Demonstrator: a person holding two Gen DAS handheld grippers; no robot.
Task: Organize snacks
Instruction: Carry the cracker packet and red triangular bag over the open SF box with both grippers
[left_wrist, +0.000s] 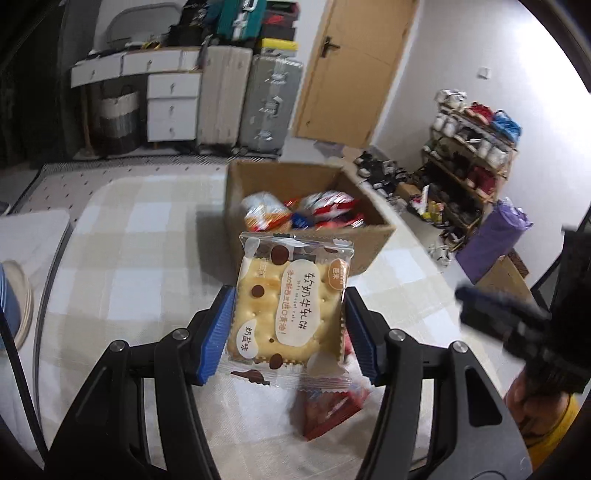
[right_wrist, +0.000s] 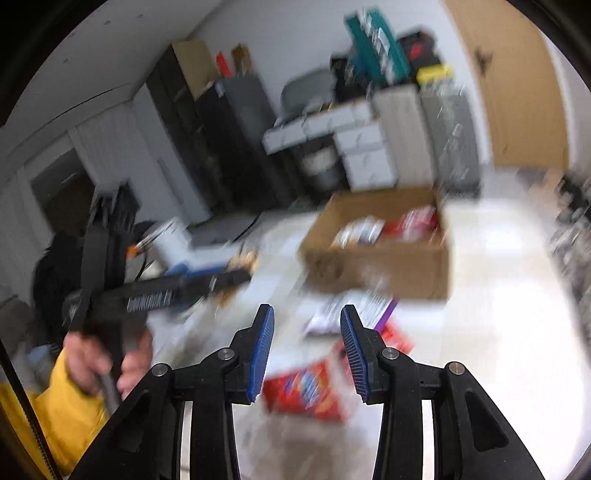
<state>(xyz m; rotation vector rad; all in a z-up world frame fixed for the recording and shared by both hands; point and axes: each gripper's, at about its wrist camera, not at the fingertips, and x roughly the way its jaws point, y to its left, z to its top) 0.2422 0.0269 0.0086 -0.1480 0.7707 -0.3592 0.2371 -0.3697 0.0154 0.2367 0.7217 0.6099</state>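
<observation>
Checked cloth in pale cream and white covered the desk (left_wrist: 129, 258). In the left wrist view a door (left_wrist: 351, 66) stood at 12 o'clock, with suitcases (left_wrist: 269, 107) and white drawers (left_wrist: 171, 107) round toward 11 o'clock. A crowded shoe rack (left_wrist: 469, 162) filled the 2 o'clock side.

An open cardboard box (left_wrist: 369, 243) sat on the desk just past centre toward 12 o'clock, holding several bright snack packs. Nothing lay between it and the left tool (left_wrist: 290, 295), which was clenched on a cracker packet (left_wrist: 288, 306), the blue pads pressing its two side edges. The packet was lifted clear of the cloth, with its printed face toward the camera. Its slightly longer axis ran from 6 to 12 o'clock along the fingers, and its far sealed end overlapped the box's near wall in the view. A red packet (left_wrist: 328, 410) lay on the cloth below it at 6 o'clock.

The right wrist view was badly blurred. There the right tool (right_wrist: 307, 310) stood with a narrow gap between its pads and gripped nothing. Beyond its tips at 12 o'clock lay a white and purple packet (right_wrist: 343, 314), then the box. A second red snack pack (right_wrist: 306, 391) rested on the cloth beneath the fingers. At 9 o'clock a hand (right_wrist: 107, 362) in a yellow sleeve (right_wrist: 70, 406) held the left tool's handle.
</observation>
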